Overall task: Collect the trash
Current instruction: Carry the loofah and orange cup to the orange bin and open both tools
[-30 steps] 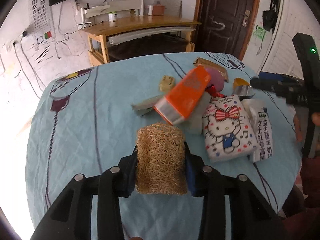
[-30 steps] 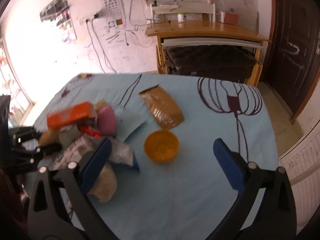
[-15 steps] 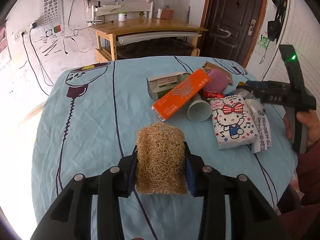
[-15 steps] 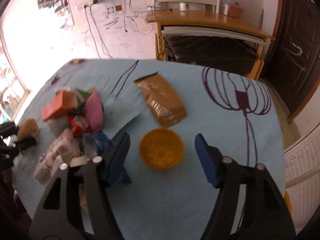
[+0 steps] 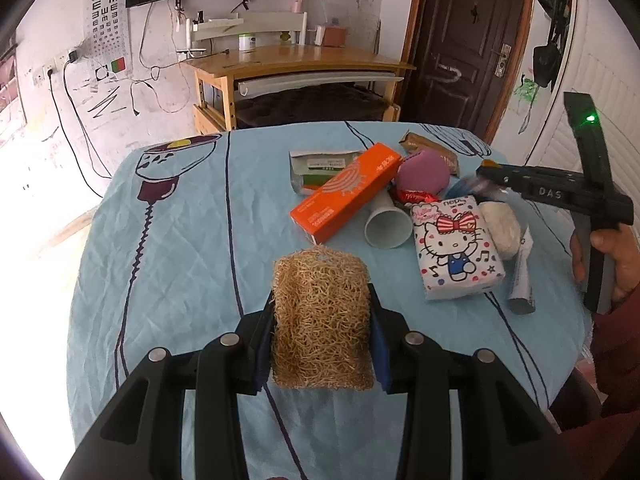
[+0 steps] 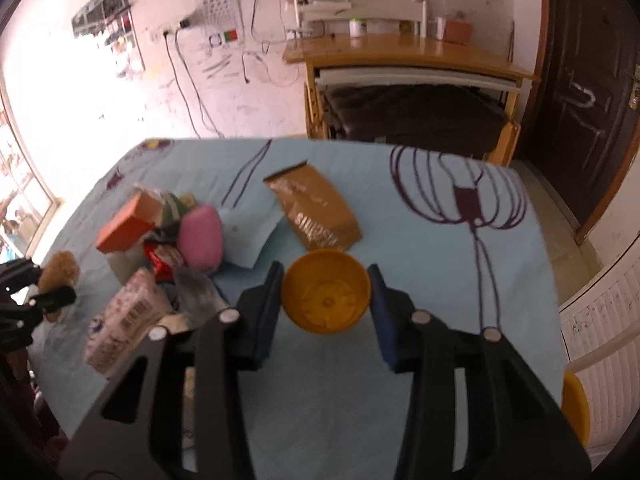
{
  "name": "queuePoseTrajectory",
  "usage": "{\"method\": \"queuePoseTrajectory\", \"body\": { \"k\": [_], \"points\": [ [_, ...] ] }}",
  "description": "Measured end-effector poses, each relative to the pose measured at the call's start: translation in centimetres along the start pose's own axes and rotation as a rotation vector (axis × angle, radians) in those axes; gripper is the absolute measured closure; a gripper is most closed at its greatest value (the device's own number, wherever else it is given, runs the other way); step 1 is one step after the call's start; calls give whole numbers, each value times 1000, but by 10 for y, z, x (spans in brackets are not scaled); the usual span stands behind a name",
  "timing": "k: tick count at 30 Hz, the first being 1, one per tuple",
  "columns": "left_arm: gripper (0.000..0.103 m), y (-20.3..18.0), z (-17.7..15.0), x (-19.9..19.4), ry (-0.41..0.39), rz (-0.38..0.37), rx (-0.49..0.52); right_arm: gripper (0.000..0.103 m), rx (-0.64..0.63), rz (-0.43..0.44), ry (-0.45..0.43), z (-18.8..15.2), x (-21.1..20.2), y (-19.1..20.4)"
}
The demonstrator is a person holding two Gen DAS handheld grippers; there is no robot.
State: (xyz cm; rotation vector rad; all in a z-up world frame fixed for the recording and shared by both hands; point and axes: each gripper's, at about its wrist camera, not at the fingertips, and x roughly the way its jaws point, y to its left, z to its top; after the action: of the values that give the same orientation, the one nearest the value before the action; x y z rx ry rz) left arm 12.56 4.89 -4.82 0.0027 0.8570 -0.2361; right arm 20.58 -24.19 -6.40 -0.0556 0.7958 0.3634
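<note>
My left gripper (image 5: 322, 298) is shut on a tan fibrous scrub pad (image 5: 320, 320), held above the blue tablecloth (image 5: 180, 240). The right wrist view shows a yellow plastic bowl (image 6: 325, 296) between the blue pads of my right gripper (image 6: 325, 271). Its jaws are closing, and both pads touch the bowl's rim. A trash pile lies on the table: an orange box (image 5: 344, 196), a pink pad (image 5: 424, 172), a white paper cup (image 5: 386, 228), a cartoon-cat tissue pack (image 5: 456, 248) and a brown packet (image 6: 320, 212).
A person's hand (image 5: 612, 256) holds the right gripper's handle at the table's right edge. A wooden desk (image 5: 296, 60) and a dark door (image 5: 464, 40) stand behind the table. A white chair with a yellow seat (image 6: 576, 404) stands at the right.
The right gripper's jaws have come in from wide apart to both sides of the yellow bowl. The left gripper keeps its hold on the scrub pad, and the pile now looks a little farther off.
</note>
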Motion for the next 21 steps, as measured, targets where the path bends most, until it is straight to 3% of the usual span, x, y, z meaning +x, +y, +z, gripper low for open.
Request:
{"method": "queuePoseTrajectory", "body": {
  "k": [11,21],
  "points": [
    [68,-27,9,-28,-59,-1,28,63,75,9,-125,-7,-53,-30],
    [68,-107,39,-41,-117,-89,111,63,235,-98,-208,-61,-117,-111]
  ]
}}
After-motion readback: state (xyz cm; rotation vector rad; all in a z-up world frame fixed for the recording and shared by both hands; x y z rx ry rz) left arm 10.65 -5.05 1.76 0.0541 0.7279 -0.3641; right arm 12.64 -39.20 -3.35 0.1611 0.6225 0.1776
